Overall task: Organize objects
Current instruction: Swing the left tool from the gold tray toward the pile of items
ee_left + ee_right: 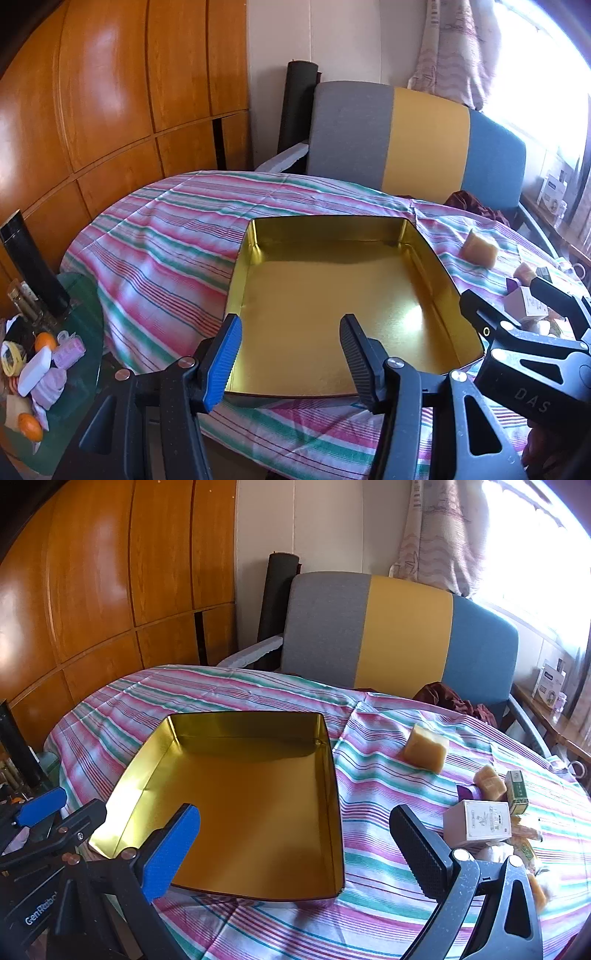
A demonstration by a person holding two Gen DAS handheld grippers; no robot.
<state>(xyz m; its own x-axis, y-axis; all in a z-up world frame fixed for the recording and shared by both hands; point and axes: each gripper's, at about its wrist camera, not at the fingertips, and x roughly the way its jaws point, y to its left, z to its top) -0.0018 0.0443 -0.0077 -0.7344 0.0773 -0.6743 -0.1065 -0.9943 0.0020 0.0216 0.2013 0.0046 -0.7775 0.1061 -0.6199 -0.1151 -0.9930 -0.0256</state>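
Nearest to me, my left gripper (pixel 291 354) has its two pads apart with nothing pressed between them; the near edge of the gold tin box (pixel 332 314) lies just under and between the pads, but I cannot tell if they touch it. My right gripper (pixel 295 845) stands wide and released, holding nothing. Its blue pad is over the near right part of the tin, and its black pad is over the striped tablecloth (pixel 369 904), to the right of the tin wall.

The tin is open and sits on the tablecloth, in the middle, between both grippers. To the right of the right gripper, near its black pad, I see a small pink-white carton (pixel 478 821). A little farther are a green box (pixel 517 790) and a brownish block (pixel 489 782), and farther still a bigger amber block (pixel 424 751), well apart from the tin. Behind the table stands a chair (pixel 369 627) with grey, yellow and blue back.
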